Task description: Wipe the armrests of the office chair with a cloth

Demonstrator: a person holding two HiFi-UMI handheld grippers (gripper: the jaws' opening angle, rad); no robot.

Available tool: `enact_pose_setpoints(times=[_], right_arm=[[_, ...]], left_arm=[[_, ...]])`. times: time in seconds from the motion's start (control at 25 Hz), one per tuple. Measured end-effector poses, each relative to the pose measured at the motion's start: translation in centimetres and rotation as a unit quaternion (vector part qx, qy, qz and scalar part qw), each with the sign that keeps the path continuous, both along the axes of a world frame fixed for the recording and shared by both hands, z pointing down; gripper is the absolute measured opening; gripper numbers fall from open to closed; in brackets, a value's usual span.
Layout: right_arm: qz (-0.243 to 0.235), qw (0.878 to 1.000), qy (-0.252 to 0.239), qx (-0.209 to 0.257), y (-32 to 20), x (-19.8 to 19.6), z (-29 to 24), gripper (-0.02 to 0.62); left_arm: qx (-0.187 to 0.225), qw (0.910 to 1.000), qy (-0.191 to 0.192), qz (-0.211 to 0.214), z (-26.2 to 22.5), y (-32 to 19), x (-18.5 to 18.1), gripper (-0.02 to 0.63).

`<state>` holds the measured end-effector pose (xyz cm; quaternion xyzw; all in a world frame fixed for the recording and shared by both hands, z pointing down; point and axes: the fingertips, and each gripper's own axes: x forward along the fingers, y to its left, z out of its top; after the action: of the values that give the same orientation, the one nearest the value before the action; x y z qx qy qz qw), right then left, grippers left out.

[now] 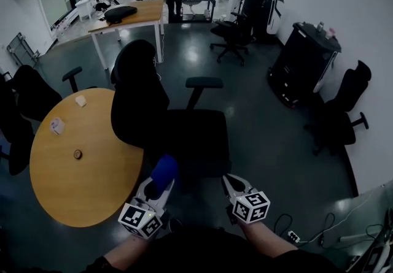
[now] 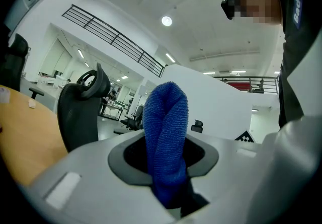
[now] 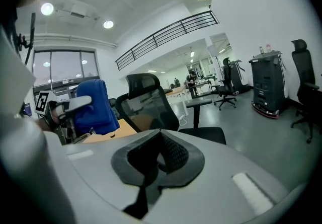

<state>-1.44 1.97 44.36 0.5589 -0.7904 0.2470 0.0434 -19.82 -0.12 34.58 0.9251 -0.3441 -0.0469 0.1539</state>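
Blue cloth [image 2: 166,132] clamped in left claw [image 1: 159,186], office chair [image 1: 184,137] ahead

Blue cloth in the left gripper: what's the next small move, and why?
Probably carry the left gripper forward and rightward to lay the blue cloth on the office chair's visible armrest. The cloth is clamped in its jaws and stands free in the air short of the seat, touching no part of the chair. The right gripper is shut and empty.
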Motion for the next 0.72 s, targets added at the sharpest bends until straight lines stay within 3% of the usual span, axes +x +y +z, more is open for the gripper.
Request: enact_pose_setpoints(times=[0.4, 0.72], right_arm=[[-0.074, 0.997, -0.025, 0.029, 6.9, 3.9, -1.3, 0.005], [-0.079, 0.995, -0.03, 0.056, 10.6, 5.8, -3.5, 0.003]], left_arm=[[-0.006, 0.9989, -0.011, -0.045, -0.3, 8.2, 7.4, 0.143], [-0.005, 0.9996, -0.025, -0.015, -0.5, 12.5, 12.0, 0.143]])
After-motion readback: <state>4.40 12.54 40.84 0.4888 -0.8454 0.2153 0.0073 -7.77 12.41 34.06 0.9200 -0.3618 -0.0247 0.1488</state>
